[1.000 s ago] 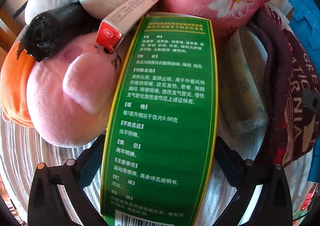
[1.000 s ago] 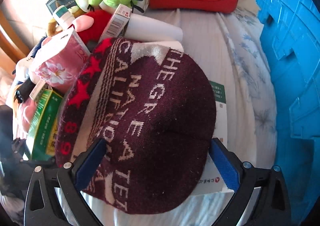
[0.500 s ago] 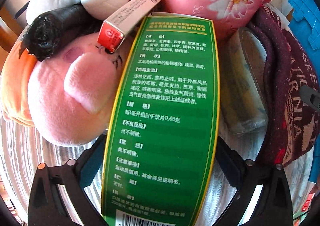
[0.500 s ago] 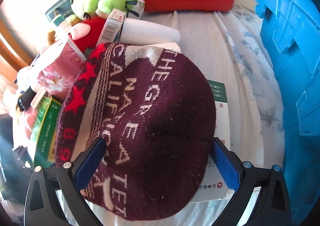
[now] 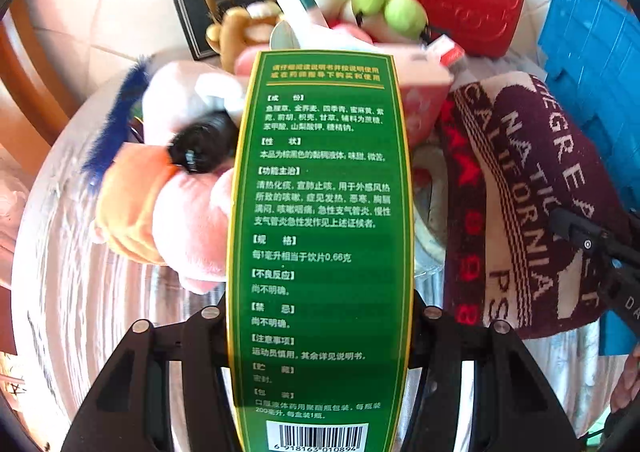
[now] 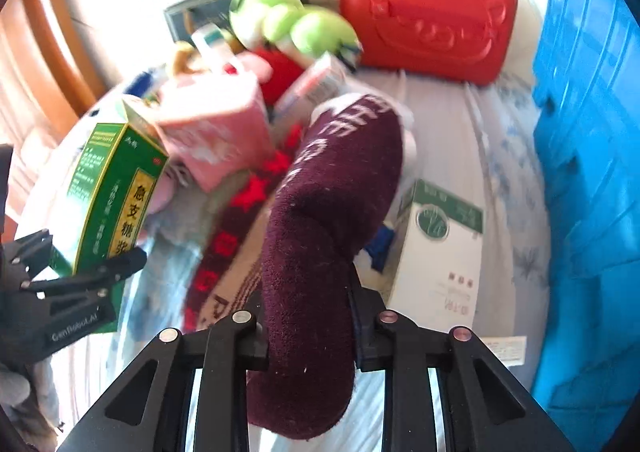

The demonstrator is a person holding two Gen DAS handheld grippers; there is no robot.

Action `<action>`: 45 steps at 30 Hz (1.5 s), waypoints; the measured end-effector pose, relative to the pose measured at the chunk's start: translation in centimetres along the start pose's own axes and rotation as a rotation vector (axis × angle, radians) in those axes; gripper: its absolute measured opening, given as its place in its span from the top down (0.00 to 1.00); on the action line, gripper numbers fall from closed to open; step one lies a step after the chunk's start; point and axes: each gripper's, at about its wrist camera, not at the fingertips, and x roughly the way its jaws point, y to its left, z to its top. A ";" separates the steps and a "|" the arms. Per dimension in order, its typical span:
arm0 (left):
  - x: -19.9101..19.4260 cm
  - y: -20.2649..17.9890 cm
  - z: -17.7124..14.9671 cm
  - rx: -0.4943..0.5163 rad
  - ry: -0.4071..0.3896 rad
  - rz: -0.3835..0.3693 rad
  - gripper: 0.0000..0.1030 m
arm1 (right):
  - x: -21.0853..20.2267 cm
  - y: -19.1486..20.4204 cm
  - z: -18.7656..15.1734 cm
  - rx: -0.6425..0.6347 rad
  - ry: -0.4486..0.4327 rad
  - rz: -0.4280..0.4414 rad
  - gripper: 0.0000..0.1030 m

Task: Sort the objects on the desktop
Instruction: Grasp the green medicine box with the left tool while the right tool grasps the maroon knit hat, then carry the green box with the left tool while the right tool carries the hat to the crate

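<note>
- Presently, left gripper: jaws clamped on green medicine box — raised above the plush toys.
- Right gripper: jaws pinching maroon knit hat, lifted beside white carton.
- Blue crate — rightward.

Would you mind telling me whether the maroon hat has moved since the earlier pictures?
Yes. The right gripper has pinched the hat and lifted it, uncovering the white box it lay on.

Glossy cardboard box; knitted hat — fuzzy
</note>
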 end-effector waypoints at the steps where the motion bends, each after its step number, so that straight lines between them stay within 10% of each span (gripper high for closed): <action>1: -1.0 0.4 -0.1 -0.008 -0.017 0.002 0.48 | -1.0 0.3 0.2 -0.013 -0.025 -0.002 0.76; 16: -12.3 3.9 2.4 -0.076 -0.291 0.010 0.48 | -14.0 2.3 0.3 -0.072 -0.293 -0.044 0.76; 45: -19.2 -5.6 0.9 0.081 -0.425 -0.065 0.49 | -22.3 0.7 -2.1 -0.060 -0.428 -0.082 0.76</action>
